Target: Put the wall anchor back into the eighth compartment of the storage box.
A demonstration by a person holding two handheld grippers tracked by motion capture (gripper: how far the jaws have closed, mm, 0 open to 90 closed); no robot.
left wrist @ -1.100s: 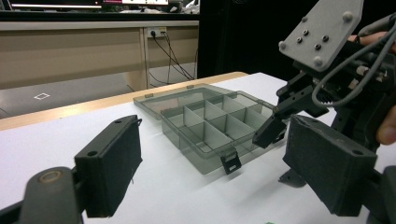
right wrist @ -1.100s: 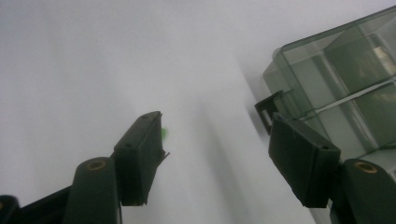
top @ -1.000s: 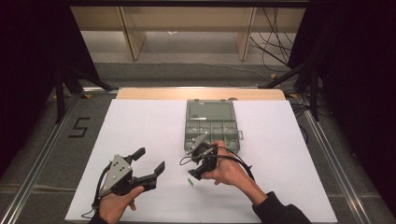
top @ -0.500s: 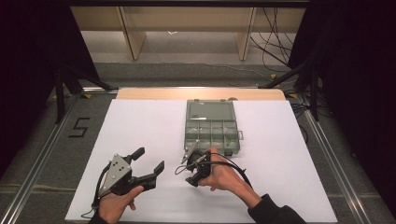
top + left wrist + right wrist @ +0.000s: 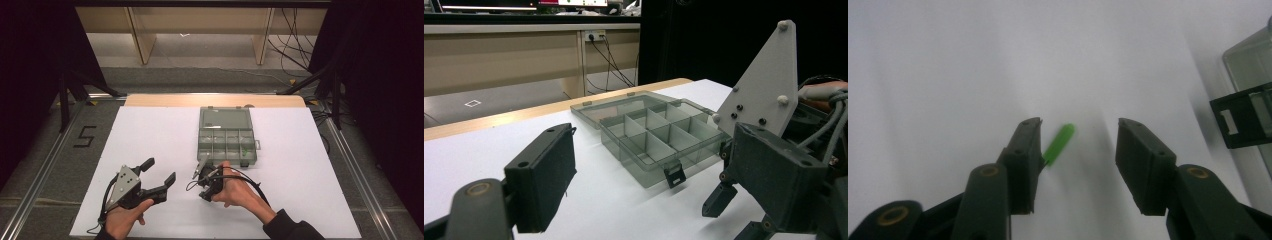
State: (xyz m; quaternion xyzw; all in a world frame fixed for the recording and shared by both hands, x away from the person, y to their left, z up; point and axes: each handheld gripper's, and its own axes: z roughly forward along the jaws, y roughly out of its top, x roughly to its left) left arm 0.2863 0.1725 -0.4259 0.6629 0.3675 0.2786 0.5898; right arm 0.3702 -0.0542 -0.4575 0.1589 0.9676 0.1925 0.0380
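A grey see-through compartment box (image 5: 227, 142) lies open mid-table, its lid flat behind it. My right gripper (image 5: 204, 192) points down at the white table just in front of the box's near left corner. In the right gripper view my right gripper (image 5: 1079, 125) is open, and a small green peg (image 5: 1059, 144) lies on the table between the jaws, touching the left one. My left gripper (image 5: 160, 171) rests open at the near left with nothing in it. In the left gripper view the open left gripper (image 5: 651, 135) faces the box (image 5: 649, 145) and the right gripper's grey plate (image 5: 764, 85).
The white table top (image 5: 150, 135) is bare to the left of the box. A black latch (image 5: 1243, 117) on the box's front edge shows at the right of the right gripper view. A wooden strip (image 5: 160, 100) borders the far edge. Dark stands and cables flank the table.
My right gripper has moved left and toward the near edge, down over the green peg. The left gripper and the box have stayed put.
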